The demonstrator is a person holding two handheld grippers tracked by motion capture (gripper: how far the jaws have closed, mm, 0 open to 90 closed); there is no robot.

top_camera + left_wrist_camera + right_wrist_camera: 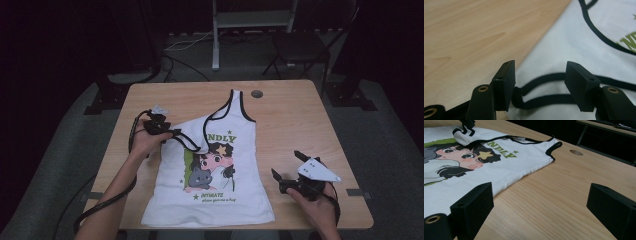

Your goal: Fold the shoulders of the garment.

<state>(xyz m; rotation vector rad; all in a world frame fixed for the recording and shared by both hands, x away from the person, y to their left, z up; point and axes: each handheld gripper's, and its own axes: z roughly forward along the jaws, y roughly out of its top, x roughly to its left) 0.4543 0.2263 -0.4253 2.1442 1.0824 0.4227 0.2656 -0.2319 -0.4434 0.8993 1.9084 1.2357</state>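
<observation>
Item 1, left gripper [169, 133]: held low at the left edge of the garment, over the folded-in strap. Fingers [504, 83] released, standing apart with the black-trimmed strap loop [541, 90] lying between them, untouched by either pad as far as the left gripper view shows. Placement suggests a fold of the left shoulder toward the middle, with the strap now let go.

Item 2, tank top [220, 170]: white, black binding at neck and armholes, cartoon print with green lettering on the front. Lies flat on the table [290, 120], hem toward the person, neck toward the far edge. Its left strap is turned inward across the chest, leaving a diagonal folded edge; the right strap [239, 102] lies full length, pointing to the far side. Likely mid-fold, one side done.

Item 3, right gripper [286, 169]: resting on bare wood just beside the garment's right side, near the hem corner. Fingers [472, 206] spread wide, holding nothing; the right gripper view looks along the side seam [524, 173], cloth near the one finger, wood under the other. Position reads as waiting, ready to take the right side.

Item 4, cable hole [257, 93]: round, in the table beyond the right strap, apart from the cloth.
</observation>
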